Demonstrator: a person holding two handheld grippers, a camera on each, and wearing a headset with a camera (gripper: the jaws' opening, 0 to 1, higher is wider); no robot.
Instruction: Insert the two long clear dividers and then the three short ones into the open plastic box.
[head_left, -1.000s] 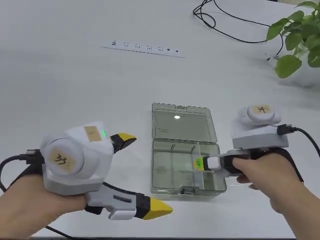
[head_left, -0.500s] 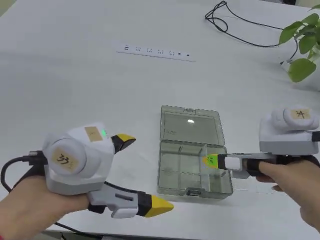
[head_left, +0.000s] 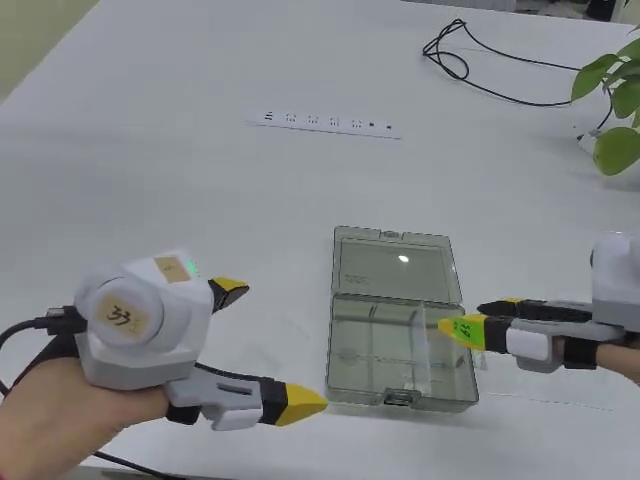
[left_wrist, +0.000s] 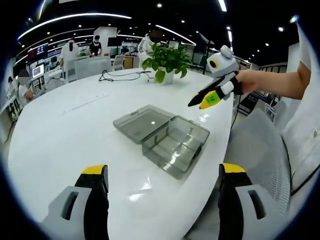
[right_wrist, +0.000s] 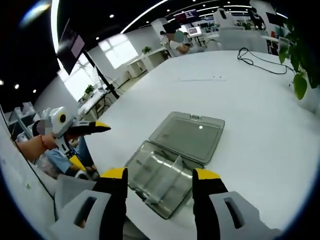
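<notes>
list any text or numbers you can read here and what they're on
"33": handwritten on the round sticker on the left gripper.
Too blurred to read: the tan sticker on top of that gripper.
Too small to read: the dark marks on the green label on a jaw of the right gripper.

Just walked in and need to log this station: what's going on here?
A person works two yellow-tipped grippers over a white table. An open smoky clear plastic box lies between them, clear dividers standing inside. The right gripper hovers at the box's right edge, fingers open and empty. The left gripper hangs left of the box, also open, holding nothing.
</notes>
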